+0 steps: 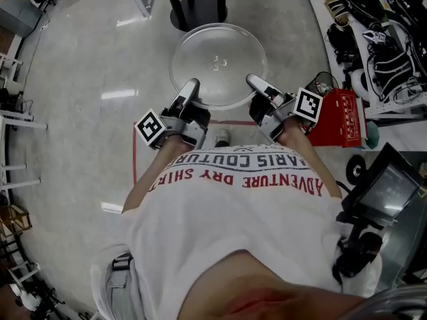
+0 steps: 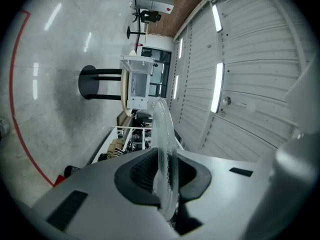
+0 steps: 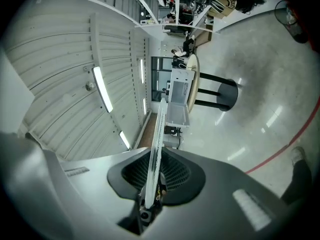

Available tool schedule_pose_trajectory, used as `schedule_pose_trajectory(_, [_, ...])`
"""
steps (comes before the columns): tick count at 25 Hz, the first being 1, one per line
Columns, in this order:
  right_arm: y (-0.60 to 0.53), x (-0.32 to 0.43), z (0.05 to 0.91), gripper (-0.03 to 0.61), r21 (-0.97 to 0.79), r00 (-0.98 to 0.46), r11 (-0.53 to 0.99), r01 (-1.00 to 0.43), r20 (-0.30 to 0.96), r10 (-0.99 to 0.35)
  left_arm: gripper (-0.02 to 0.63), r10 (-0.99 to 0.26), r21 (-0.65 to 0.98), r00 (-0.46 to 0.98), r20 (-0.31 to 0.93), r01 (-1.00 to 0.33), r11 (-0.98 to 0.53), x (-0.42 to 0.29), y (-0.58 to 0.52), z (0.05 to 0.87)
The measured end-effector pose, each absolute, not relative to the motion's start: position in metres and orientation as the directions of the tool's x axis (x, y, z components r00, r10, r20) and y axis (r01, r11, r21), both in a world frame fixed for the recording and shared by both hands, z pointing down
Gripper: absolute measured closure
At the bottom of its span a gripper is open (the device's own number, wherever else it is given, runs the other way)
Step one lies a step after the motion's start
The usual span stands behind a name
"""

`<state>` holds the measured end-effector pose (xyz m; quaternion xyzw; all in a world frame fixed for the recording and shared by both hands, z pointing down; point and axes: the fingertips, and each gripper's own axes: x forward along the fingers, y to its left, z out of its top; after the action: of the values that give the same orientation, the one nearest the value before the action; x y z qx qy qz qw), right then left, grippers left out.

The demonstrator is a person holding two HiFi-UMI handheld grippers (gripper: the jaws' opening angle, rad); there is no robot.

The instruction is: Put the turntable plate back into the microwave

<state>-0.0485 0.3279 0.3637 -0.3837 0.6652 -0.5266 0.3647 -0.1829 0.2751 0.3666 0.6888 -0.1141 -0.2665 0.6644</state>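
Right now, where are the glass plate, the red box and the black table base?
glass plate (image 1: pixel 218 62): head view, its middle.
red box (image 1: pixel 339 120): head view, its red side.
black table base (image 1: pixel 207 12): head view, the round foot on the floor.

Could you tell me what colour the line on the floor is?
The line is red, clearest in the head view.

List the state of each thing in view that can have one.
turntable plate, held up roughly level, gripped at its near rim
left claw, shut on the turntable plate's rim
right claw, shut on the turntable plate's rim
microwave, door looks open
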Motion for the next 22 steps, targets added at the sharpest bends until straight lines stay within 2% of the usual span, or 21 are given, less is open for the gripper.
schedule_pose_trajectory(8, [0.161, -0.011, 0.336, 0.551, -0.968, -0.392, 0.174, -0.181, -0.091, -0.915, 0.583, -0.465, 0.969, 0.850, -0.249, 0.221, -0.115, -0.145, 0.100, 0.341])
schedule_pose_trajectory(14, [0.110, -0.002, 0.330, 0.551, -0.958, -0.396, 0.200, -0.207, -0.105, -0.912, 0.583, -0.469, 0.961, 0.840, -0.275, 0.247, -0.121, -0.131, 0.044, 0.336])
schedule_pose_trajectory(22, [0.028, 0.026, 0.357, 0.551, -0.972, -0.442, 0.166, -0.164, -0.078, -0.894, 0.582, -0.546, 0.973, 0.806, -0.230, 0.208, -0.102, -0.104, -0.034, 0.361])
